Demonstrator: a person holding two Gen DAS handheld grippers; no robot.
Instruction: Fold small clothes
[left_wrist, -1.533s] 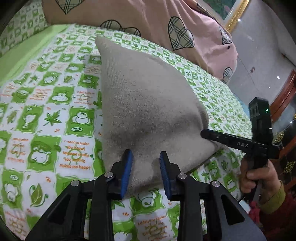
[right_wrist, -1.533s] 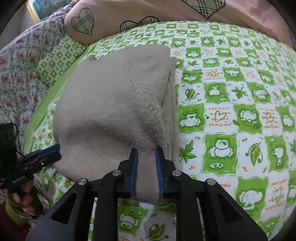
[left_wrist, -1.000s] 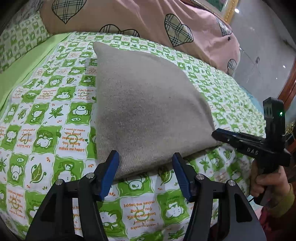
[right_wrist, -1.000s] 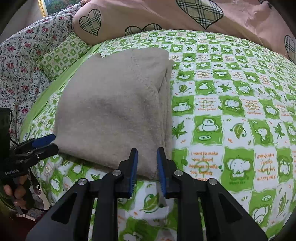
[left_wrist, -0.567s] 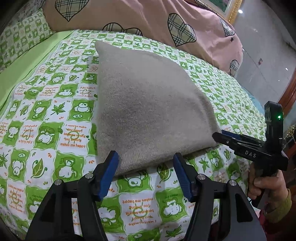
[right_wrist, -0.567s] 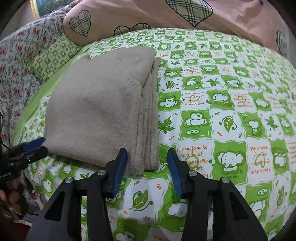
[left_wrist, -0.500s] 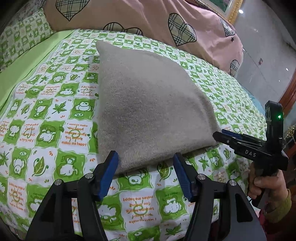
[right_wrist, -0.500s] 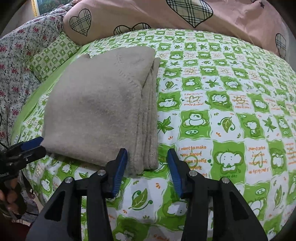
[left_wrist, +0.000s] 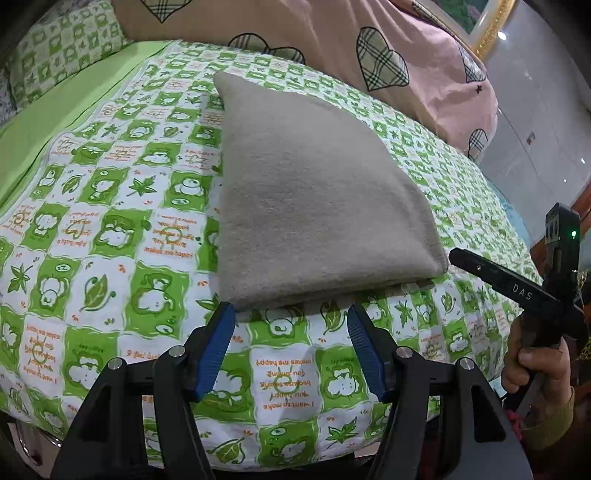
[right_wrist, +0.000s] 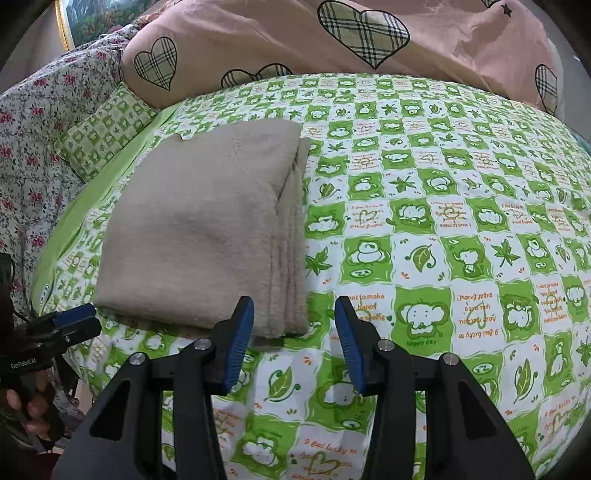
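At the bottom of the left wrist view, the left gripper (left_wrist: 291, 314) stands wide, its blue pads (left_wrist: 216, 347) apart over bare sheet just short of the near edge of the folded beige garment (left_wrist: 314, 206), gripping nothing. In the right wrist view the right gripper (right_wrist: 294, 314) has just been opening and now stands moderately wide, with only sheet between its pads; its left pad sits just beside the garment's near right corner, where the stacked layers show. The garment lies flat in the left half of that frame and centre in the other.

At the right edge of the left wrist view, a hand (left_wrist: 533, 363) holds the other gripper, its arm lettered "DAS". At lower left of the right wrist view, a black handle reads "GenRobot.AI".

The green-and-white checked bedsheet (right_wrist: 461, 206) carries cartoon animals, leaves and orange lines such as "I want to make you happy". A pink quilt with plaid hearts (right_wrist: 295, 40) fills the top; a floral cover (right_wrist: 33, 147) lies upper left.
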